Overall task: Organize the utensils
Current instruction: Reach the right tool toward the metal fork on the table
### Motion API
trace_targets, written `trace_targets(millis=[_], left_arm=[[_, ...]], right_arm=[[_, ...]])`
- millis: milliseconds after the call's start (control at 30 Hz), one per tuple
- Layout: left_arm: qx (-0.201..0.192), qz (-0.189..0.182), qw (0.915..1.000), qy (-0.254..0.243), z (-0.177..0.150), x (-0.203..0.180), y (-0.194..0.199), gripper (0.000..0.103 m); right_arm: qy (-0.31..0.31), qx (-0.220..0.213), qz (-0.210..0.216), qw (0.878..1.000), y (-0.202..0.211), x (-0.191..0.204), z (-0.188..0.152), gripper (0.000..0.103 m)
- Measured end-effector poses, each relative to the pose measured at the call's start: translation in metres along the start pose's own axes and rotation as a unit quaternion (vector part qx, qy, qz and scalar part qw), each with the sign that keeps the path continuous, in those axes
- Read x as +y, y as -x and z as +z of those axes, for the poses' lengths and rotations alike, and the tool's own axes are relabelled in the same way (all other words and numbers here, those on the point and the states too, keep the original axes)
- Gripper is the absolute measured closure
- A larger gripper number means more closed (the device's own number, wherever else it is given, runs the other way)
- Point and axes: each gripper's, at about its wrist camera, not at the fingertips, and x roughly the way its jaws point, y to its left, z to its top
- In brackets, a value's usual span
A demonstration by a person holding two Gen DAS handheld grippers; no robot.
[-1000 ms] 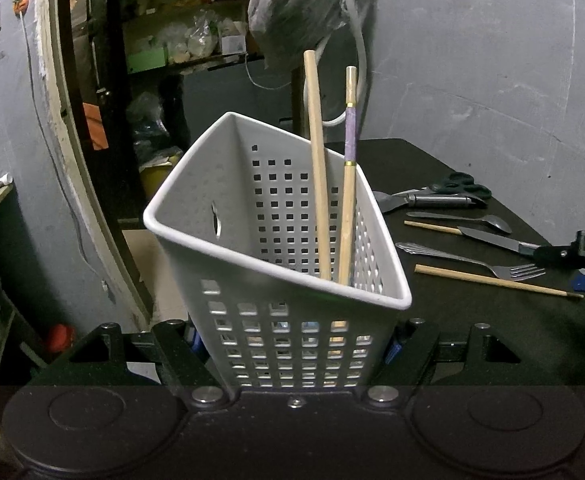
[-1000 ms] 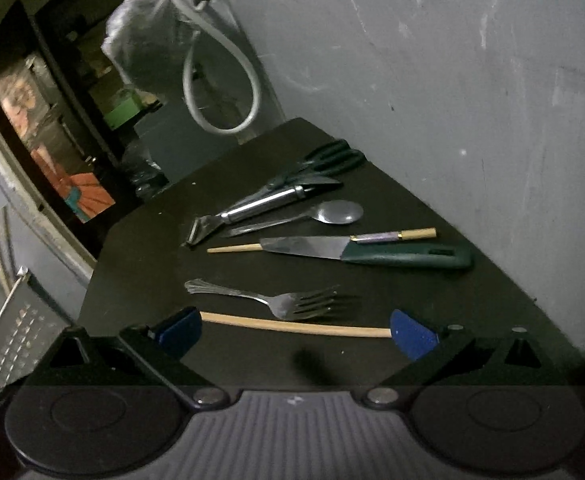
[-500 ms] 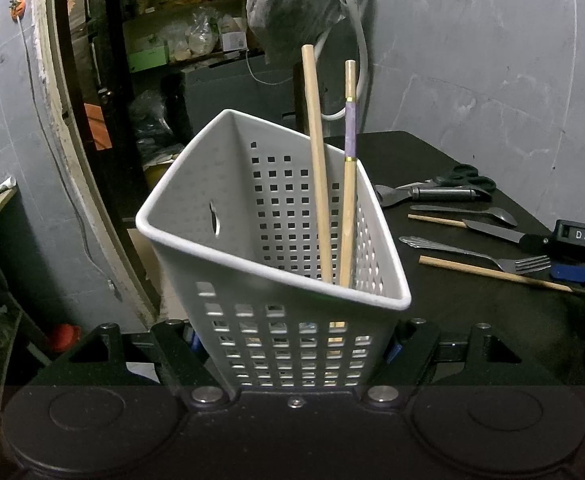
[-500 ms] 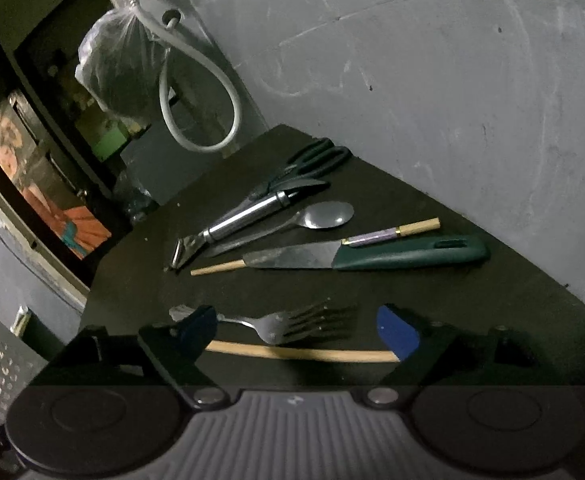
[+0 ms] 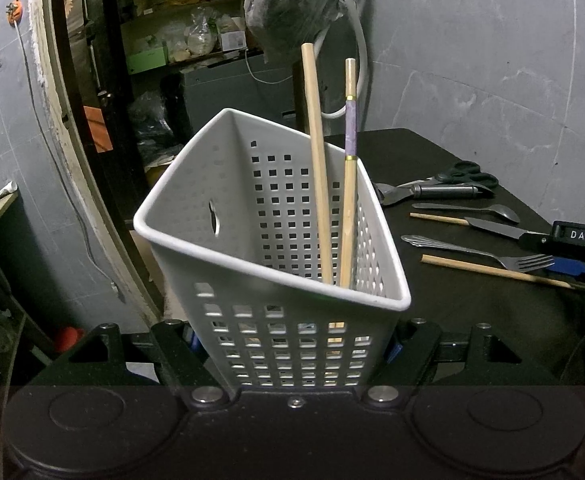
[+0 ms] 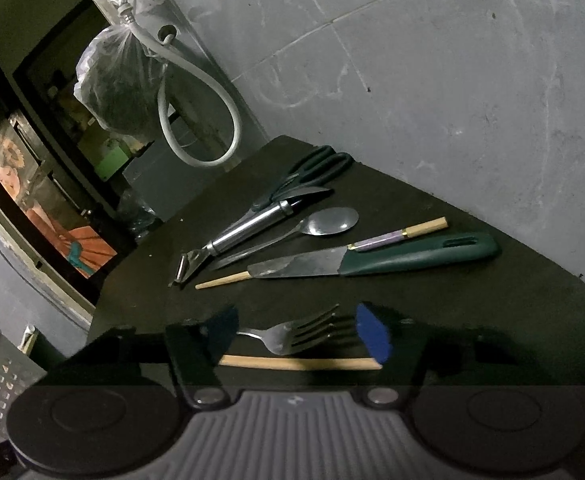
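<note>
My left gripper is shut on a white perforated basket and holds it tilted, with two chopsticks standing inside. My right gripper is open and low over the black table, its blue pads on either side of a fork and a plain wooden chopstick. Behind lie a green-handled knife, a purple-banded chopstick, a spoon, a peeler and scissors. The right gripper also shows in the left wrist view.
A grey wall runs along the table's far side. A hose and a plastic bag hang at the back left corner. A dark doorway with shelves lies left of the table, whose left edge drops off.
My right gripper has moved down and forward over the fork and plain chopstick, and its jaws have narrowed around them. My left gripper has kept hold of the basket, shifting only slightly.
</note>
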Motion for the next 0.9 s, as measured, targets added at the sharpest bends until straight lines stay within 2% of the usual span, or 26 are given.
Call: trace_targets(millis=[133, 200, 367, 633, 700, 900], left_arm=[[0.000, 0.000, 1.0000, 0.000, -0.0002, -0.0003, 0.0000, 0.025], [0.000, 0.000, 1.0000, 0.000, -0.0001, -0.0002, 0.0000, 0.025], [0.000, 0.000, 1.0000, 0.000, -0.0001, -0.0004, -0.0001, 0.025], [0.001, 0.001, 1.0000, -0.002, -0.0001, -0.0004, -0.0007, 0.024], [0.000, 0.001, 1.0000, -0.001, 0.0000, -0.0004, -0.0009, 0.024], [0.000, 0.000, 1.0000, -0.001, -0.0004, -0.0005, -0.0019, 0.024]], right_arm=[[0.003, -0.002, -0.003, 1.000, -0.0008, 0.0015, -0.0004, 0.038], [0.007, 0.000, -0.006, 1.000, -0.0022, 0.0028, -0.0005, 0.049], [0.014, 0.001, -0.015, 1.000, -0.0042, 0.0044, -0.0023, 0.065], [0.028, -0.003, -0.024, 0.999, -0.0064, 0.0044, -0.0031, 0.074], [0.030, -0.003, -0.026, 0.999, -0.0073, 0.0042, -0.0038, 0.084], [0.026, -0.007, -0.024, 0.999, -0.0065, 0.0034, -0.0044, 0.088]])
